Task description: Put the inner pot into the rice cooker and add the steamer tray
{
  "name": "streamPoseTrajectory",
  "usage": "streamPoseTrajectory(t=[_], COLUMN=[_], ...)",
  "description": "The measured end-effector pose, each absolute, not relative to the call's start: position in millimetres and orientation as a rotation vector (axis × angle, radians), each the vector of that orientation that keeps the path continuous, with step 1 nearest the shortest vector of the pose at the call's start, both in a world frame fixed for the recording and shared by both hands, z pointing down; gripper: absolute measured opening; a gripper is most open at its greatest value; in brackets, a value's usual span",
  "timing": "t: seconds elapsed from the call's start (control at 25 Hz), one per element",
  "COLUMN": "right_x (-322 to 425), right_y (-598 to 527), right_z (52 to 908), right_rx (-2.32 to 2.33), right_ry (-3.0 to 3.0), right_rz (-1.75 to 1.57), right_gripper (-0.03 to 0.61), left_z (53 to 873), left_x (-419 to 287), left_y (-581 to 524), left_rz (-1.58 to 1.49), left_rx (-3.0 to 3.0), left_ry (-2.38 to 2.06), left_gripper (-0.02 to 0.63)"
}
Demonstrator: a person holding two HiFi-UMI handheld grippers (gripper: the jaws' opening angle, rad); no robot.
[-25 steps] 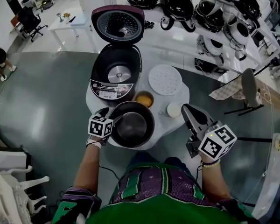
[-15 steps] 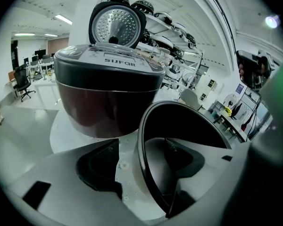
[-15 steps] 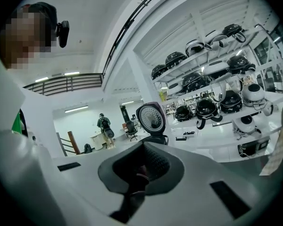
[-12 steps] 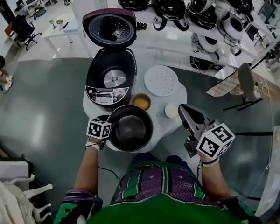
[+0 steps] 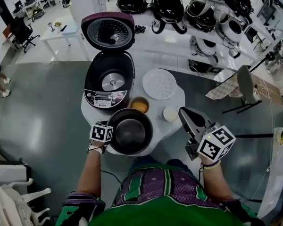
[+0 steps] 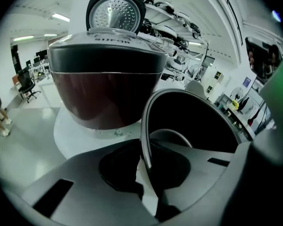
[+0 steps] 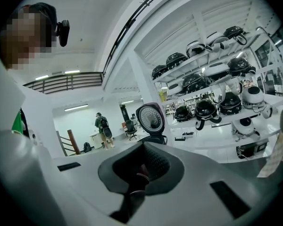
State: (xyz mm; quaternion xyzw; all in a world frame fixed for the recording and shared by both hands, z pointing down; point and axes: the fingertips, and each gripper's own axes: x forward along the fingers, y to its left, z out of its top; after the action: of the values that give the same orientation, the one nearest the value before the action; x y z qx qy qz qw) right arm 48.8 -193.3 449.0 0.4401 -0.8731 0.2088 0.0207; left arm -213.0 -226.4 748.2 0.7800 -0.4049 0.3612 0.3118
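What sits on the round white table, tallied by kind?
Rice cooker: 1
Inner pot: 1
Steamer tray: 1
Orange cup: 1
White cup: 1
Total: 5

We see a rice cooker (image 5: 108, 81) with a dark maroon body, a purple-rimmed lid and a silver inner plate speckled with small holes. Its control panel is black with pale markings. The inner pot (image 5: 130, 132) is black outside and glossy dark grey within. The steamer tray (image 5: 159, 84) is white, dotted all over with fine holes. The round table (image 5: 179, 100) is white, and the floor (image 5: 47, 112) is a dull grey-green. A small bowl (image 5: 139, 105) shows amber-orange, and a cup (image 5: 170, 113) is white. Our shirt (image 5: 155, 192) is green with purple panels and white stripes.
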Motion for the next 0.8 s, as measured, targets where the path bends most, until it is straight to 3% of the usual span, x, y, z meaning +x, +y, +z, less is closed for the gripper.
streamPoseTrajectory(t=[0.16,0.8], right_x=[49.2,32.4], right_y=[-189.2,-178.1], right_z=[447.5,451.6], right_rx=[1.338,1.205], right_ry=[-2.706,-2.73], right_rz=[0.643,0.701], right_gripper=[0.006,0.006], left_z=[747.0,703.7], left_x=[-213.5,-229.2], left_y=[-220.2,-179.5], left_rz=[1.069,0.814], left_rx=[2.051,1.992], left_ry=[-1.1,-1.215], left_gripper=[0.031,0.029])
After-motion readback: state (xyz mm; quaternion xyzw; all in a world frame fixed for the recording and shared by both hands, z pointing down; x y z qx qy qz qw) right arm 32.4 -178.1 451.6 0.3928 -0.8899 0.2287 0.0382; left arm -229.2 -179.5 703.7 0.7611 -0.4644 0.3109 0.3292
